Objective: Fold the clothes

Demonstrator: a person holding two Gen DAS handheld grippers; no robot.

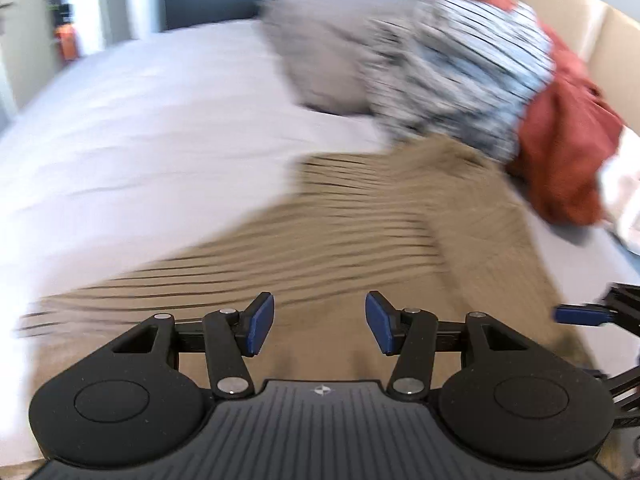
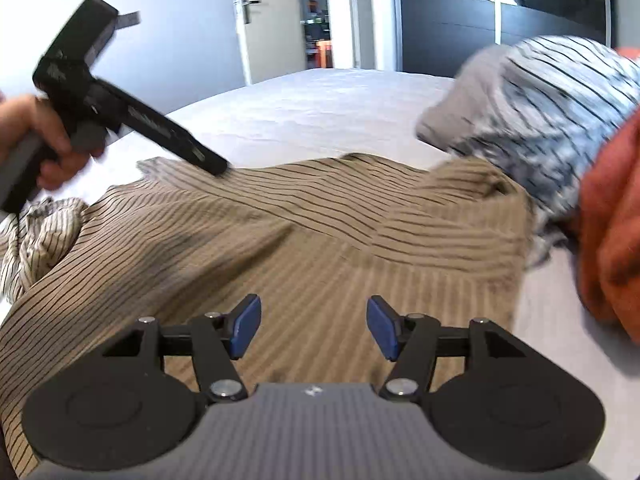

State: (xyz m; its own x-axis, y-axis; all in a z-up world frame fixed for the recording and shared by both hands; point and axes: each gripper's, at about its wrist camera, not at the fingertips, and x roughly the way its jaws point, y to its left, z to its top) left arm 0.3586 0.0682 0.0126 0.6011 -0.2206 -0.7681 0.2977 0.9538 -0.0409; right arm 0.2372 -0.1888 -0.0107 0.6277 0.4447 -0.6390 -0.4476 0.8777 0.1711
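My left gripper (image 1: 320, 322) and right gripper (image 2: 314, 326) both wide open, empty, over tan striped shirt (image 2: 280, 240). Left view blurred; sleeve probably still spread. Pinch single layer at edge, fold inward flat.

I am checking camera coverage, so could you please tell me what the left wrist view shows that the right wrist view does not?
Only the left wrist view shows the beige padded headboard and the open left claw from behind, with nothing between its fingers. Only the right wrist view shows the person's left hand on its handle, the white door and a crumpled white striped garment. Both share the tan striped garment spread on the white bed, plus the pile of unfolded clothes.
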